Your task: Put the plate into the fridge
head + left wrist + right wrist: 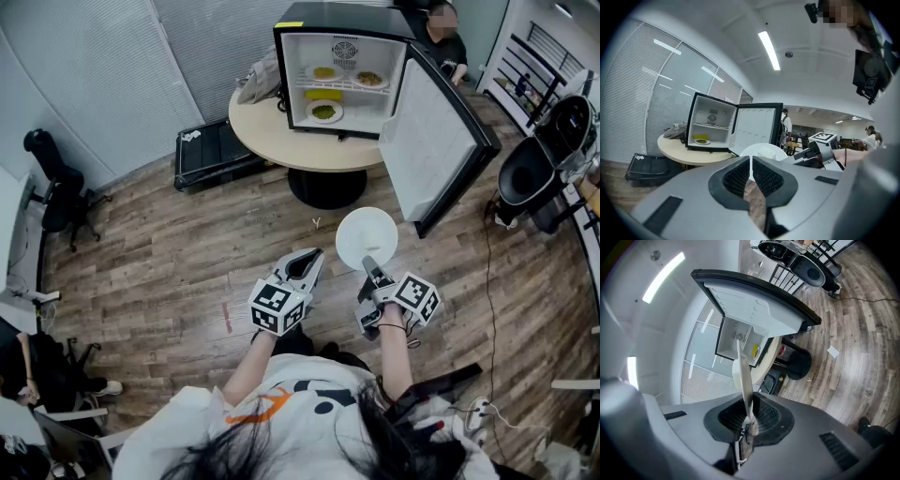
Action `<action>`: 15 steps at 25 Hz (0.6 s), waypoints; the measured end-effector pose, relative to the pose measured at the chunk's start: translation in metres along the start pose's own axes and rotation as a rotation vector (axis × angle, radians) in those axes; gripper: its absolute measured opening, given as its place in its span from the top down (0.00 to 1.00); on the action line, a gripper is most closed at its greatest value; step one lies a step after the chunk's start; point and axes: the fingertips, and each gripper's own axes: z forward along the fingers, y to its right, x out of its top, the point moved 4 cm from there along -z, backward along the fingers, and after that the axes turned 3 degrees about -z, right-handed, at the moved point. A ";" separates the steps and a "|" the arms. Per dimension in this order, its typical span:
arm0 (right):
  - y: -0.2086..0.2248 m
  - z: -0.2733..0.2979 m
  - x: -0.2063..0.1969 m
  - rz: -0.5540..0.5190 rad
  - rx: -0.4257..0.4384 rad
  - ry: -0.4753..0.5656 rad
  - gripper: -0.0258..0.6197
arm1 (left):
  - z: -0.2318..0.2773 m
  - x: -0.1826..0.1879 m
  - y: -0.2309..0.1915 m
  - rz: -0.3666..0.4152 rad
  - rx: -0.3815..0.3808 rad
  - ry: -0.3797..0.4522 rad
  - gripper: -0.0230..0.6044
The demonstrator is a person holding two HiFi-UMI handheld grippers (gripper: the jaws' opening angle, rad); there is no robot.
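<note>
A white plate [367, 236] hangs over the wooden floor, gripped at its near rim by my right gripper [368, 266], which is shut on it. In the right gripper view the plate [742, 376] shows edge-on between the pads. My left gripper [309, 262] floats beside it on the left, shut with nothing in it; its closed jaws meet in the left gripper view [751, 172]. The small fridge [342, 70] stands on a round table [272, 131] ahead, its door [436, 141] swung open to the right. Plates of food [325, 112] sit on its shelves.
A person sits behind the fridge at the back. A black office chair [56, 187] stands at the left, a black case [211, 150] lies on the floor by the table, and a black machine [544, 169] with cables is at the right.
</note>
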 end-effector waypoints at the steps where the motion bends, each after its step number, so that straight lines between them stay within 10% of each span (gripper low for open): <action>1: 0.000 0.002 0.001 -0.001 0.002 -0.005 0.91 | 0.002 0.000 0.000 0.006 0.002 0.000 0.94; 15: 0.001 0.004 0.006 -0.010 0.029 -0.039 0.91 | 0.006 -0.001 0.007 0.017 0.026 0.005 0.94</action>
